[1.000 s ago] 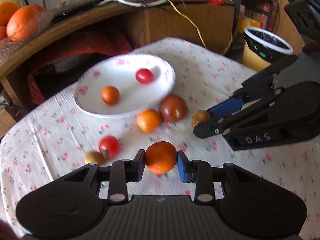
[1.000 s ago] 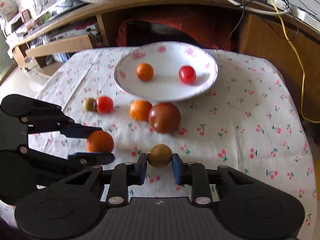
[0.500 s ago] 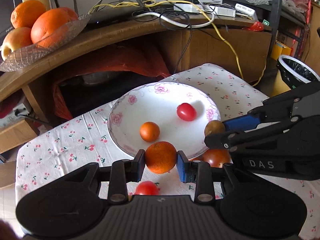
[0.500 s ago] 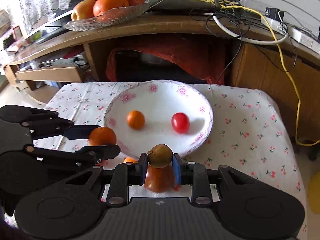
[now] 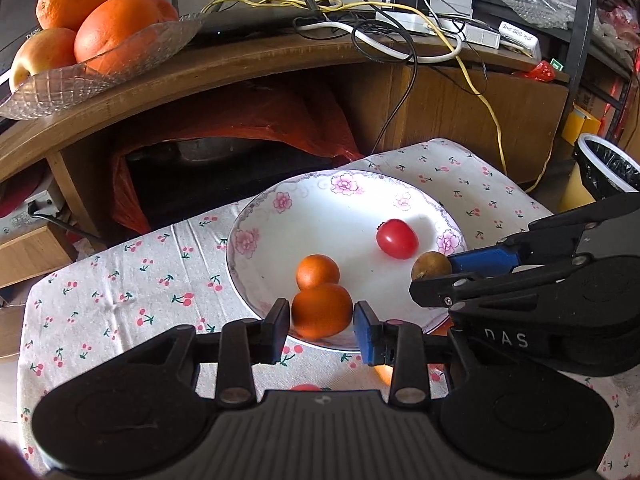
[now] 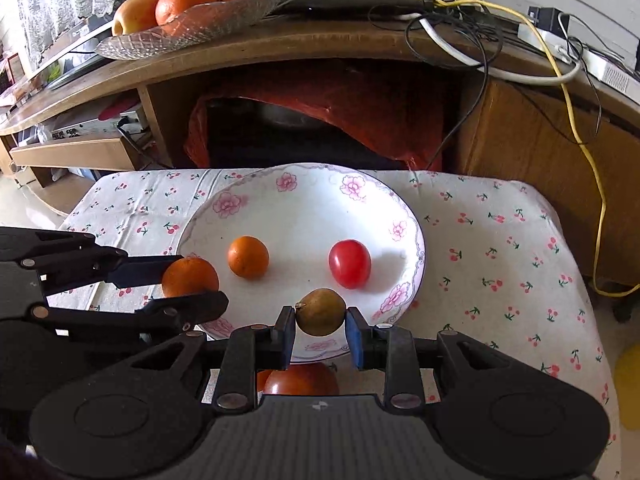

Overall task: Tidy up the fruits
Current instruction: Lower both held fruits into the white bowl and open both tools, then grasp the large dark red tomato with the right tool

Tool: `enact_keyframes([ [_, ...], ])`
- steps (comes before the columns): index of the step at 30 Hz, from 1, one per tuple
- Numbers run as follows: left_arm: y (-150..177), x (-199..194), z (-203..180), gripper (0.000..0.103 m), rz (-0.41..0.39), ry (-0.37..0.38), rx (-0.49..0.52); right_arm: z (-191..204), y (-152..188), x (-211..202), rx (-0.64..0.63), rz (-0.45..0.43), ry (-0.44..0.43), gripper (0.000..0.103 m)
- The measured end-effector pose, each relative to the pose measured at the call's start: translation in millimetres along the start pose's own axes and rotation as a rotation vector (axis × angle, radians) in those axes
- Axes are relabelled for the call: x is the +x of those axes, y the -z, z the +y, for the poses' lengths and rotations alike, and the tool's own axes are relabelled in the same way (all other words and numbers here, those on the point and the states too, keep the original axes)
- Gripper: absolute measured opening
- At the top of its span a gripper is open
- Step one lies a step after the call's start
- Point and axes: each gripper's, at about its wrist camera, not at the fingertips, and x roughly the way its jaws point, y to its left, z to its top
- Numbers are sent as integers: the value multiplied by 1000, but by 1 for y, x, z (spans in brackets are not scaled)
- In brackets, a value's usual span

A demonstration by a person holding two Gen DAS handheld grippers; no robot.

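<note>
A white flowered plate [image 5: 280, 236] [image 6: 304, 200] sits on the cherry-print tablecloth and holds a small orange [image 5: 317, 272] [image 6: 248, 257] and a red tomato [image 5: 397, 239] [image 6: 349, 263]. My left gripper [image 5: 322, 318] is shut on an orange [image 5: 322, 311] over the plate's near left rim; the orange also shows in the right wrist view [image 6: 190, 277]. My right gripper [image 6: 321, 326] is shut on a small brown fruit [image 6: 321, 312] [image 5: 431, 266] over the plate's near right rim.
A large dark-red tomato [image 6: 300, 379] lies on the cloth below the right gripper. A wooden shelf behind the table carries a glass dish of oranges and apples [image 5: 92, 76] [image 6: 188, 28] and tangled cables [image 5: 400, 40]. A bin with a black liner [image 5: 608, 168] stands at the right.
Both grippers have moved forward with their fruits, from the cloth in front of the plate to over the plate's near rim. The jaws stayed shut.
</note>
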Motion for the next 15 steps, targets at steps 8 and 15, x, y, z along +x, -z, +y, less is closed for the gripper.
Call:
enact_keyframes([
  [8, -1, -5, 3, 52, -4, -8, -19, -3, -2, -9, 12, -32, 6, 26],
  [15, -3, -22, 15, 57, -30, -1, -50, -13, -4, -26, 48, -85, 11, 29],
])
